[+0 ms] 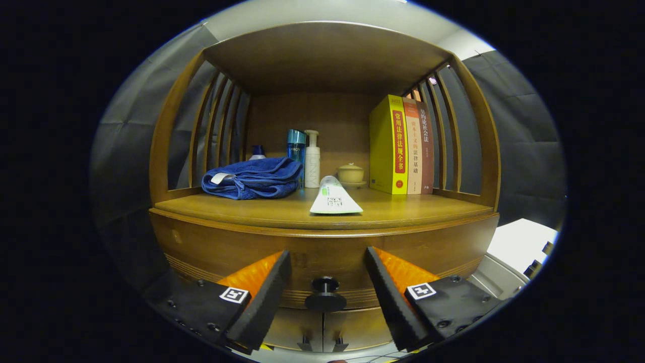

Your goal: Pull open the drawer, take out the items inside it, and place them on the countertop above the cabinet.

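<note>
On your worktop (252,207), from left of centre to right, lie a blue towel (254,177), two bottles (305,157) behind it, a tube (334,196) near the front edge, a small lidded cup (350,173) and three upright books (401,146). Low in the frame your gripper (326,290) is released, fingers spread wide. The knob (325,293) of the closed drawer (322,254) sits between them, untouched.
</note>
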### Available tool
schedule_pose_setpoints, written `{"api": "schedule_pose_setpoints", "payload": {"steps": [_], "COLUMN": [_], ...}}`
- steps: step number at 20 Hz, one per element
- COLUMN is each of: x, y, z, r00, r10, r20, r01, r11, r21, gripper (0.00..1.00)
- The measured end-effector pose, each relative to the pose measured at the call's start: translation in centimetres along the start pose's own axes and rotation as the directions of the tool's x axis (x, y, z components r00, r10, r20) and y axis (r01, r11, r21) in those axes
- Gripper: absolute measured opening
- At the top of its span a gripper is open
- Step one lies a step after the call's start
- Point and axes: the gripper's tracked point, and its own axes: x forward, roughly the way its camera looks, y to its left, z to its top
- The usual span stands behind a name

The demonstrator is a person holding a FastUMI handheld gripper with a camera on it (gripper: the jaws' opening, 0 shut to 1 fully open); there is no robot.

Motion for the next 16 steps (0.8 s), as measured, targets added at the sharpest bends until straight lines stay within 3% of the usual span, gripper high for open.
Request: {"api": "schedule_pose_setpoints", "payload": {"steps": [7,11,16], "x": [-1.4,-6.3,-12.1], "y": [-1.3,-2.8,-2.8], "z": [2.1,6.3,10.5], "r00": [0.999,0.994,0.992], "r10": [-0.037,-0.078,-0.049], "r20": [0.014,0.073,0.115], "r01": [0.037,0.071,0.041], "r11": [0.997,0.993,0.997], "r21": [0.061,0.095,0.071], "gripper": [0.98,0.98,0.98]}}
